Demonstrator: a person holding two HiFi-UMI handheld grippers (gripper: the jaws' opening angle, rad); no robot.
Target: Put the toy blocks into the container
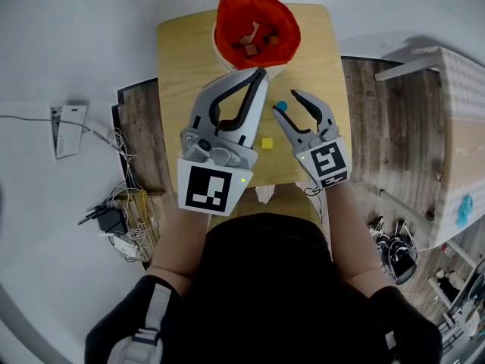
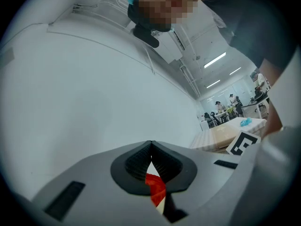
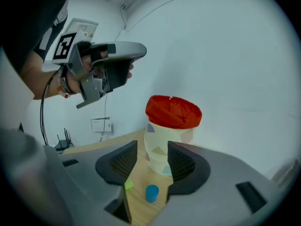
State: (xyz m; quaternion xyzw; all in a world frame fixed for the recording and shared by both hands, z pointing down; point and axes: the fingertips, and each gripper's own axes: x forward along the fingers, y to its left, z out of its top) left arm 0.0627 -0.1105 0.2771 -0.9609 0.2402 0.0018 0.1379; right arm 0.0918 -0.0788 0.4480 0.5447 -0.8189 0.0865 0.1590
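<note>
Head view alone: blocks [image 1: 251, 47] inside container [image 1: 286, 15]

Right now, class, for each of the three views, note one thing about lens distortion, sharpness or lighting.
Head view: the fisheye bows the edges of the wooden table; light is even. Left gripper view: black corners; ceiling light strips glare far off. Right gripper view: round dark rim; blue cylinder block sharp, wall behind curved.
</note>
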